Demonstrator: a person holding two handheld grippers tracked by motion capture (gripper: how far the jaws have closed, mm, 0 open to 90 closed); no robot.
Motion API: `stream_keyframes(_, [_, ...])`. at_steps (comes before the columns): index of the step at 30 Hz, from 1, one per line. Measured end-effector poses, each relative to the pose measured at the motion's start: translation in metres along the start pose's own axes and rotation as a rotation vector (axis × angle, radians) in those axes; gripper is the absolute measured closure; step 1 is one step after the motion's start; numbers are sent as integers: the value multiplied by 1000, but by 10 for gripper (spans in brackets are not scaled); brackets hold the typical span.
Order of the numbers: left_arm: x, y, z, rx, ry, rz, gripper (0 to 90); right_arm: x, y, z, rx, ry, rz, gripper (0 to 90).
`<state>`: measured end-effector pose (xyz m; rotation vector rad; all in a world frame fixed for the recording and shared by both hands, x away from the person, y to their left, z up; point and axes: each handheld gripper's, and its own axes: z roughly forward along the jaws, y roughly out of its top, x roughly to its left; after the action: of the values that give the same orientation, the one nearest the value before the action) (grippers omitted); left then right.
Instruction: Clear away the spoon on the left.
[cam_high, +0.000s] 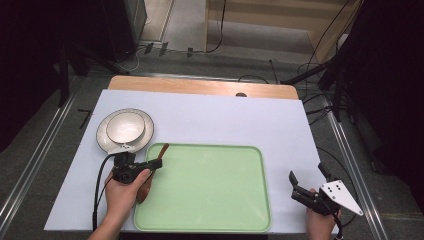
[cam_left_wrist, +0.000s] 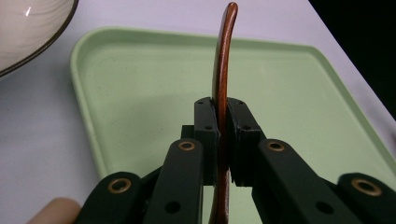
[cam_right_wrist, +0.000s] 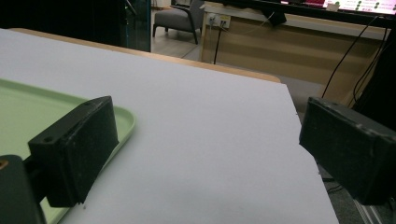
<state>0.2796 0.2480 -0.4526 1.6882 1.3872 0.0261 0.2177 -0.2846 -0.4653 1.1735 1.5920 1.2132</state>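
**Wooden spoon gripped over the left edge of the green tray**

High view: a green tray lies on the white board that covers the table, and nothing lies on its floor. Just beyond the tray's far-left corner stands a pale plate with a cream bowl sitting in it; the bowl's inside looks bare. The left gripper hovers at the tray's left rim, near that same corner, closed on a brown wooden spoon. The spoon runs across the rim, its thin handle end pointing toward the plate and its broader end reaching back toward the person's left hand. The right gripper is off the tray's right side, over the bare board near its right edge, with its jaws spread wide and nothing between them.

Left gripper view: the two black jaws press from both sides on the spoon, which stands edge-on and curves away above the tray. The bowl's rim shows beyond the tray's corner, and a fingertip shows at the bottom.

Right gripper view: the jaws stand far apart over the white board, holding nothing. The tray's rounded corner lies just behind the left-hand jaw, and the tray part seen there is bare.
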Motion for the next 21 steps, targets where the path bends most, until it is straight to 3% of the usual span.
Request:
stream_keyframes(7, [3, 0, 1, -5, 8, -9, 705, 0, 0, 0, -2, -1, -8, 51])
stream_keyframes(13, [2, 0, -3, -32, 10, 6, 693, 0, 0, 0, 0, -1, -6, 51])
stream_keyframes(17, [0, 2, -7, -56, -9, 32, 636, 0, 0, 0, 1, -1, -7, 51])
stream_keyframes(21, [-3, 3, -13, -89, -7, 72, 522, 0, 0, 0, -1, -2, -8, 51])
